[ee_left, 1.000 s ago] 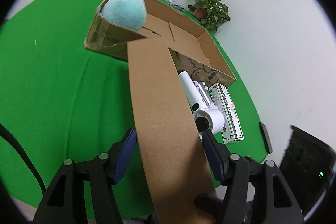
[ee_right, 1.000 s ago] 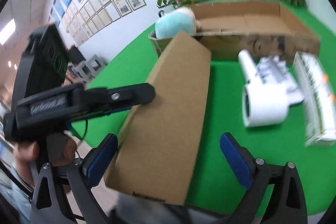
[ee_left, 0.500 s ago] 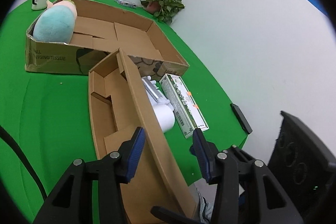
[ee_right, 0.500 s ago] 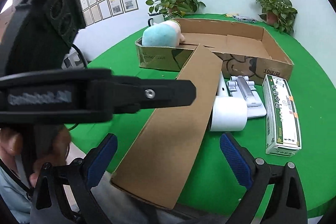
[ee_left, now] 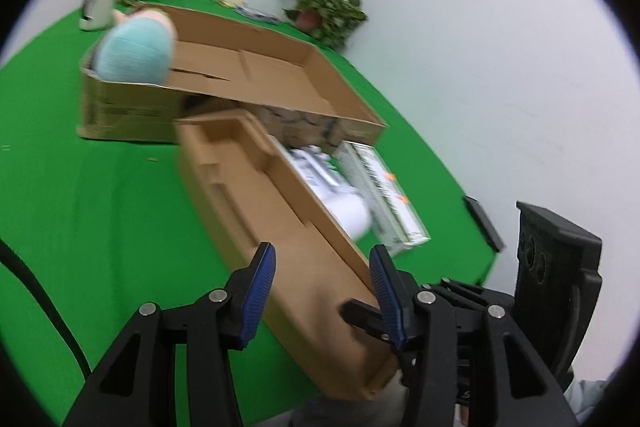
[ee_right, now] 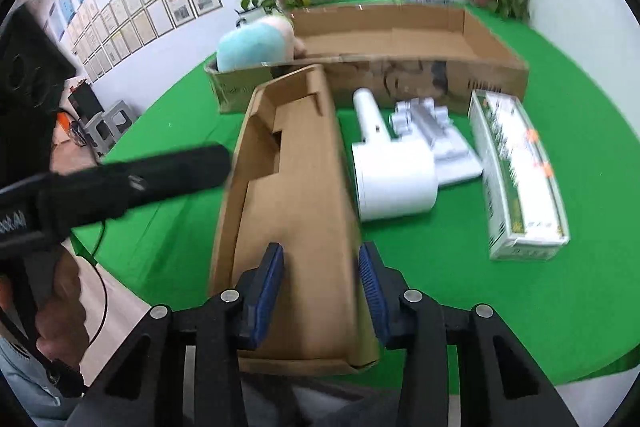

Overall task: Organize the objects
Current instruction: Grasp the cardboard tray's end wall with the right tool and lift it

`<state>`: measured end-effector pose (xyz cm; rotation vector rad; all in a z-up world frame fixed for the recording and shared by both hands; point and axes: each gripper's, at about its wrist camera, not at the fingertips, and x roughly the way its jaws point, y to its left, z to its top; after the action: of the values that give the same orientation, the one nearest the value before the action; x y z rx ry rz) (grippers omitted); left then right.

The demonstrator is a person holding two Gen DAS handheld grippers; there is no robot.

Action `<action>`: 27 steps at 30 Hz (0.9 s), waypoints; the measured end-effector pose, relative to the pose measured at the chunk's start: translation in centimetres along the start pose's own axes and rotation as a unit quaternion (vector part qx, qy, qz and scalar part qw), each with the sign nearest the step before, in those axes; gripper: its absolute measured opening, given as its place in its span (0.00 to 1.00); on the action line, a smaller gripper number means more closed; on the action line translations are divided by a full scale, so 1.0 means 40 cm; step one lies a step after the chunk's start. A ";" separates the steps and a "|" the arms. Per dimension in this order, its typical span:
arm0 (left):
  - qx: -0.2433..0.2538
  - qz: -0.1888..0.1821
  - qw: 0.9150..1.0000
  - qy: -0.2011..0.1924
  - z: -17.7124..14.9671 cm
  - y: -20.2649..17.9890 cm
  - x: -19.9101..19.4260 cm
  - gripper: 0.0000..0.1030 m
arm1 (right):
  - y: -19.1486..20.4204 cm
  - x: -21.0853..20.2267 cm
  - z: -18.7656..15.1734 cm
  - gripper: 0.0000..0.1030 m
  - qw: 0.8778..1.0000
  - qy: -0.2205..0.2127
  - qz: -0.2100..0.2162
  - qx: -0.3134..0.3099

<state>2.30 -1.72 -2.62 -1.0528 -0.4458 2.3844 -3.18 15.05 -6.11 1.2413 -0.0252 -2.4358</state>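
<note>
Long cardboard insert [ee_right: 296, 211] on green table [ee_right: 560, 131] — between parted pads of both hand-held grippers — left [ee_left: 322, 291], right [ee_right: 322, 287]

Left gripper [ee_left: 322, 281] at lower centre of its view, blue-padded fingers [ee_left: 262, 277] parted. Right gripper [ee_right: 320, 277] at lower centre, fingers parted; a hand [ee_right: 60, 311] gripped the left tool at lower left.

Blur and hidden edges

We cannot read the large carton's [ee_left: 120, 113] smeared print; the insert box [ee_right: 296, 211] hides its own near end.
</note>
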 end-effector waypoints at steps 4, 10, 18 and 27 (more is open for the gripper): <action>-0.024 0.048 0.998 0.010 -0.013 0.057 -0.002 0.58 | 0.032 0.024 0.004 0.37 0.997 0.006 0.072 -0.005; -0.026 0.084 0.996 0.010 -0.005 0.108 0.000 0.57 | 0.052 0.015 0.020 0.60 0.999 -0.032 0.043 -0.006; 0.014 0.121 0.992 0.042 0.001 0.094 0.057 0.35 | 0.083 0.081 0.057 0.38 1.000 -0.003 -0.009 -0.013; -0.038 0.083 0.995 0.051 -0.083 0.082 0.012 0.34 | 0.110 0.016 -0.013 0.27 0.999 0.005 -0.019 -0.037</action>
<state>3.53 -3.87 -6.61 -1.2846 -0.4304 2.4607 -1.58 10.87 -6.05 1.2330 0.0909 -2.4403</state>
